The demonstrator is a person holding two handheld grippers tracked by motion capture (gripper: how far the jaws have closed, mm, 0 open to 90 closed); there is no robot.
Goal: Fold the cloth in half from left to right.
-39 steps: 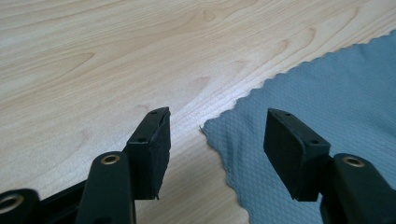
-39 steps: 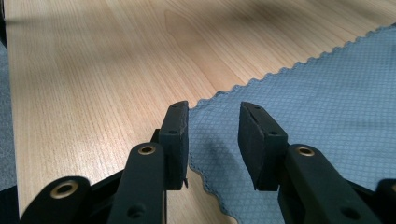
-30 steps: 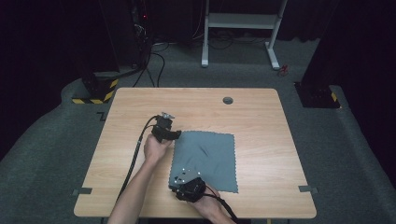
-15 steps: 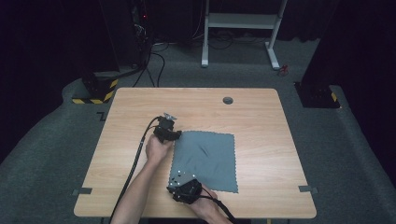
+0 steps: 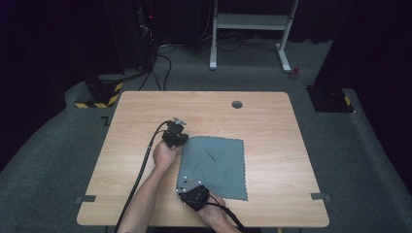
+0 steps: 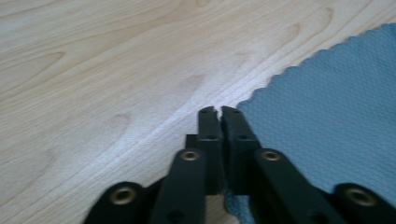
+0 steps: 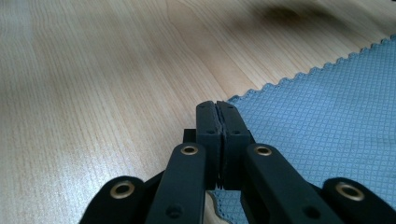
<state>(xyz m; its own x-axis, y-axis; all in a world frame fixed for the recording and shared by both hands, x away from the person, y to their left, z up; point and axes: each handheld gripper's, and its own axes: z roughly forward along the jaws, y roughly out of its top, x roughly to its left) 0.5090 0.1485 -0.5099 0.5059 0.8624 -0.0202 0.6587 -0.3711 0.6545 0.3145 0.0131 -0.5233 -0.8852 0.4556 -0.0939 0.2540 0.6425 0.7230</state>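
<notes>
A person seated at the near edge of a light wooden table (image 5: 272, 121) works a grey-blue microfibre cloth (image 5: 218, 165) with a hand-held gripper in each hand; nearest the camera in the high view, the right gripper (image 5: 193, 195) sits at the cloth's near left corner, the hand behind it coming in from the bottom edge with a black cable trailing off the table; in the right gripper view its two black jaws stand pressed together, a thin fold of the scalloped cloth edge (image 7: 299, 74) caught between them at the corner, the waffle-textured fabric spreading away to the right over bare wood; farther up the table, the left gripper (image 5: 176, 136) rests at the cloth's far left corner, the left hand (image 5: 165, 156) wrapped behind it and the forearm running diagonally back toward the near edge, a black cable (image 5: 141, 174) looping alongside; in the left gripper view those jaws are likewise drawn together, with only a hairline gap at the tips, and the cloth's corner passes in under them, so the grip appears to be on the fabric's edge; the cloth lies flat on the table's centre-near area, slightly rumpled in the middle; beyond it a round cable grommet (image 5: 237, 104) is set in the tabletop near the far edge; past the table, grey carpet, a white desk frame (image 5: 250, 22) and a yellow-and-black striped base (image 5: 97, 94) stand in dim light.
</notes>
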